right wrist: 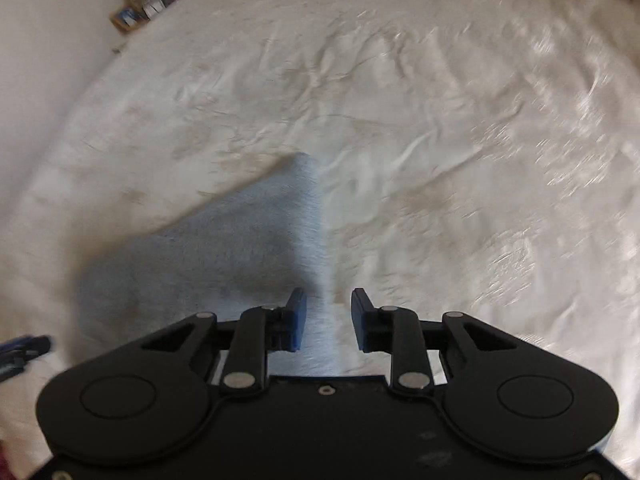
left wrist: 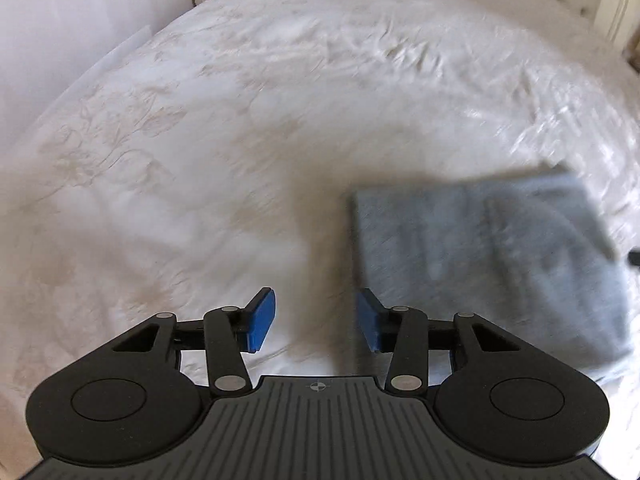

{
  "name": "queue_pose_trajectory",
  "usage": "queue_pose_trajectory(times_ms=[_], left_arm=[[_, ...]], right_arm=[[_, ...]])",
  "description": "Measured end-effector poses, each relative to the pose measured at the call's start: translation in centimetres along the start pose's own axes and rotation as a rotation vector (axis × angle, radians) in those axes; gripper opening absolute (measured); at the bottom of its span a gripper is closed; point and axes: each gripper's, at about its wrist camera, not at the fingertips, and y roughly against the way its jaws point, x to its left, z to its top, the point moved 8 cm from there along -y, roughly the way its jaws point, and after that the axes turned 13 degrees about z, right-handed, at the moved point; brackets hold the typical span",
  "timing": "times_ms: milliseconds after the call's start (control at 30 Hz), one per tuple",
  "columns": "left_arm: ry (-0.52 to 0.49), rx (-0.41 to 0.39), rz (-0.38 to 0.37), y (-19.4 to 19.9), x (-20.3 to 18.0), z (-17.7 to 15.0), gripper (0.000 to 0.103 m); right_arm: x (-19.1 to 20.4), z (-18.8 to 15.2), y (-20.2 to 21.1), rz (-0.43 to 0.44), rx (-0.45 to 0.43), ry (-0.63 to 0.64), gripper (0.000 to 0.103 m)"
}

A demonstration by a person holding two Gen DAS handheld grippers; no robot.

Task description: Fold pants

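Both grippers [left wrist: 316, 320] [right wrist: 329, 319] tilted down, jaws apart

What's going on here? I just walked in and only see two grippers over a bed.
A person with a handheld gripper in each hand is folding pants. The grey-blue pants lie folded into a compact rectangle on the cream bedspread. The left gripper and the right gripper both hang open above the bed with nothing between their blue pads. Both views are blurred.
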Motion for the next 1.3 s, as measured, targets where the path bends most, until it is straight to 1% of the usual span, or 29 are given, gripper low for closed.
queue_pose_trajectory(times_ms=[67,100,167,200,233,300,333,367,433,500,567,600,633,700,733,767,800,867,933,1000,1067,1100,1200,1300], left_arm=[[0.005,-0.009,-0.042,0.5,-0.4,0.0,0.043],[-0.007,-0.025,-0.054,0.9,-0.7,0.4,0.043],[-0.040,-0.072,-0.089,1.7,-1.7,1.7,0.044],[-0.054,-0.100,-0.117,2.1,-3.0,2.6,0.044],[-0.066,-0.115,-0.142,2.2,-3.9,3.3,0.045],[-0.090,-0.122,-0.174,1.7,-5.9,4.5,0.045],[-0.103,-0.121,-0.179,1.3,-6.8,4.9,0.045],[-0.115,-0.114,-0.183,0.6,-7.5,4.8,0.045],[-0.137,-0.069,-0.176,-0.8,-8.3,3.7,0.045],[-0.157,-0.027,-0.166,-2.1,-8.4,1.8,0.045],[-0.190,-0.025,-0.147,-2.3,-7.9,-0.7,0.052],[-0.196,-0.030,-0.139,-2.2,-7.6,-1.7,0.059],[-0.190,-0.033,-0.138,-1.9,-7.0,-2.4,0.069],[-0.155,-0.004,-0.132,-1.7,-6.0,-3.8,0.080],[-0.126,0.020,-0.144,-1.7,-5.6,-3.9,0.083],[-0.096,0.038,-0.157,-1.7,-5.3,-4.0,0.083],[-0.081,0.047,-0.161,-1.8,-5.2,-3.9,0.084],[-0.098,0.051,-0.153,-2.1,-5.4,-3.4,0.087],[-0.115,0.059,-0.146,-2.1,-5.6,-2.9,0.087],[-0.123,0.071,-0.145,-1.8,-5.6,-2.5,0.086],[-0.124,0.068,-0.141,-1.4,-5.4,-2.5,0.083],[-0.123,0.062,-0.139,-0.9,-5.2,-2.5,0.079],[-0.123,0.036,-0.119,0.6,-5.1,-2.6,0.079],[-0.104,0.012,-0.044,3.0,-4.4,-2.5,0.079]], right_arm=[[1.5,0.2,0.6,0.012,-0.045,0.031,0.028],[2.6,0.5,1.0,0.017,-0.081,0.068,0.028],[5.2,1.5,0.5,0.017,-0.126,0.133,0.031],[6.4,1.9,0.4,0.033,-0.137,0.155,0.032],[7.5,2.7,-0.2,0.044,-0.147,0.164,0.035],[9.2,4.0,-1.6,0.042,-0.177,0.190,0.046],[9.7,4.4,-2.2,0.043,-0.179,0.204,0.055],[10.0,4.6,-3.1,0.045,-0.156,0.210,0.056],[10.0,4.0,-4.9,0.051,-0.086,0.206,0.054],[9.7,2.6,-6.5,0.019,-0.028,0.222,0.052],[8.9,0.0,-7.2,0.020,0.040,0.200,0.052],[8.8,-1.5,-7.1,0.021,0.053,0.197,0.052],[8.7,-2.8,-6.8,0.020,0.052,0.205,0.056],[8.5,-4.9,-6.5,0.022,0.041,0.226,0.066],[8.7,-5.8,-6.1,0.023,0.035,0.240,0.075],[8.8,-6.5,-5.9,0.025,0.035,0.252,0.083],[9.0,-6.9,-5.9,0.025,0.035,0.262,0.084],[9.3,-7.3,-5.8,0.011,0.032,0.267,0.089],[9.2,-6.9,-5.8,0.006,0.046,0.230,0.093],[9.2,-6.4,-6.4,-0.007,0.087,0.201,0.093],[9.5,-6.2,-5.9,-0.008,0.152,0.190,0.093],[9.5,-6.0,-5.4,-0.003,0.161,0.180,0.093],[9.8,-5.4,-3.0,0.026,0.113,0.138,0.092],[9.8,-5.6,-0.1,0.035,0.062,0.101,0.092]])
